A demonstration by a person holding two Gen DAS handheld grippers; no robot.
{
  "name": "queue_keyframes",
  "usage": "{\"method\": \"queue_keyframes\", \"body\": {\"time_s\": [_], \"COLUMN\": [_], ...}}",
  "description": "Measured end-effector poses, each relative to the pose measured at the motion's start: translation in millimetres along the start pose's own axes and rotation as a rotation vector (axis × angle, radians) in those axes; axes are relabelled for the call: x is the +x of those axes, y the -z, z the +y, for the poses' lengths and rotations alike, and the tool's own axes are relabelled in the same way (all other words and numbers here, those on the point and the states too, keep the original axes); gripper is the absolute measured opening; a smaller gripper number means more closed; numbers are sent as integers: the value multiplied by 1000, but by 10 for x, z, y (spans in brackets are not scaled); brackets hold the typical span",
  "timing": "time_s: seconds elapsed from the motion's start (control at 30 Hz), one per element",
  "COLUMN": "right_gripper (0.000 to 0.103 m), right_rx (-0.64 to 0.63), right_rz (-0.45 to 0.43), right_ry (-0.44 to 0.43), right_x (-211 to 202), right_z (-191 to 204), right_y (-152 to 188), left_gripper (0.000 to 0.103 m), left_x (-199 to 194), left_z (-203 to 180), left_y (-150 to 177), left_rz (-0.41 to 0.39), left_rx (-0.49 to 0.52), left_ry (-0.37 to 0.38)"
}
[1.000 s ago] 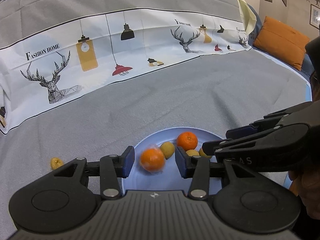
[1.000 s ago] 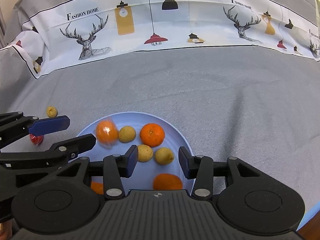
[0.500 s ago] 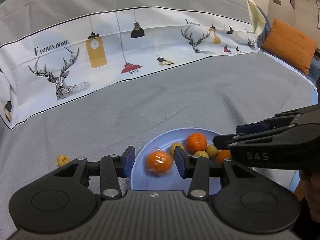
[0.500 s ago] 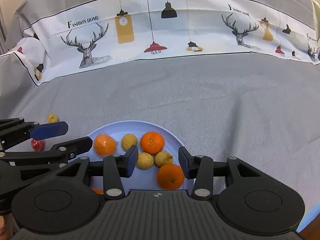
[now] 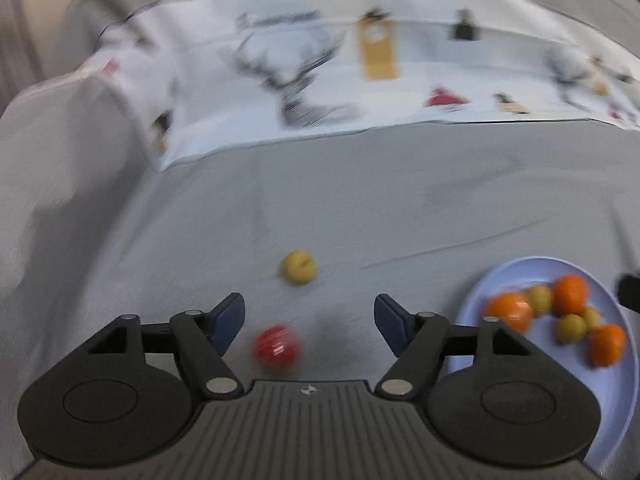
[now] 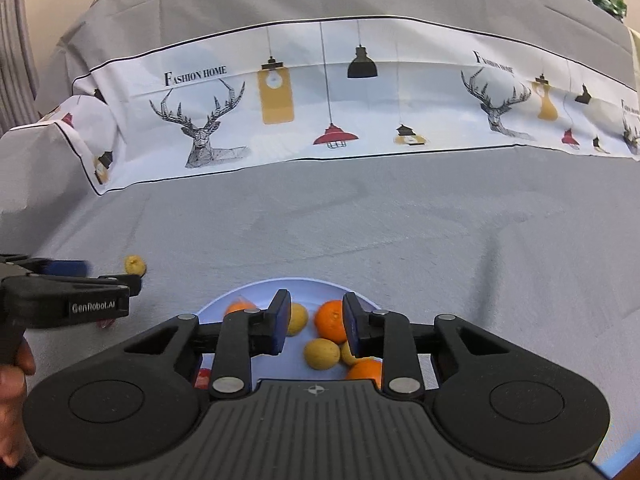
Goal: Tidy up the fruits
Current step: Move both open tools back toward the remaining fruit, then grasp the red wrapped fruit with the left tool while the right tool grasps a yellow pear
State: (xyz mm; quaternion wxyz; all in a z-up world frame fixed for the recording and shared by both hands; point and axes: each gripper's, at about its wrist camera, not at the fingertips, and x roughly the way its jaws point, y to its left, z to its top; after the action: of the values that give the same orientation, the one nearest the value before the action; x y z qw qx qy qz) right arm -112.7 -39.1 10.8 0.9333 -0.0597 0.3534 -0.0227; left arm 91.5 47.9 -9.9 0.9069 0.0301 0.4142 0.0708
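Hovering wide open, empty, jaws just widening: left gripper (image 5: 310, 320) over red fruit (image 5: 277, 346), yellow fruit (image 5: 299, 267) beyond; narrowing, gripping nothing: right gripper (image 6: 313, 322) above blue plate (image 6: 256, 294) of oranges (image 6: 331, 320).

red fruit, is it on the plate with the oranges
No: in the left wrist view the red fruit lies on the grey cloth, left of the blue plate.

- We are seeing heavy motion blur smearing the left wrist view, fruit included.
- We are getting a sharp, evenly lit right wrist view.
- Fisheye distortion is bending both pictures' edges.
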Motion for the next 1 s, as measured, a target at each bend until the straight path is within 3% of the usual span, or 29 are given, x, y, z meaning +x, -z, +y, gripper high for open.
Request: {"method": "queue_keyframes", "body": {"time_s": [0.13, 0.37, 0.5, 0.63, 0.73, 0.8, 1.0], "right_gripper": [30, 30, 30, 30, 30, 18, 18], "right_rx": [0, -21, -29, -41, -38, -43, -62], "right_rz": [5, 9, 6, 8, 6, 2, 50], "right_ry": [-1, -27, -61, -119, -161, -194, -285], "right_x": [21, 44, 56, 123, 224, 310, 655], "right_z": [73, 269, 409, 575, 720, 840, 1241], "right_y": [-4, -15, -39, -76, -114, -139, -208], "left_gripper": [77, 76, 60, 32, 32, 31, 31], "left_x": [95, 177, 264, 294, 256, 255, 257], "left_z": [152, 389, 477, 509, 529, 586, 822], "left_y": [1, 18, 34, 62, 58, 46, 57], "left_rz": [63, 136, 182, 208, 189, 181, 182], "left_rx": [-50, -168, -222, -249, -265, -300, -416], "left_ry": [-31, 19, 41, 69, 51, 46, -5]}}
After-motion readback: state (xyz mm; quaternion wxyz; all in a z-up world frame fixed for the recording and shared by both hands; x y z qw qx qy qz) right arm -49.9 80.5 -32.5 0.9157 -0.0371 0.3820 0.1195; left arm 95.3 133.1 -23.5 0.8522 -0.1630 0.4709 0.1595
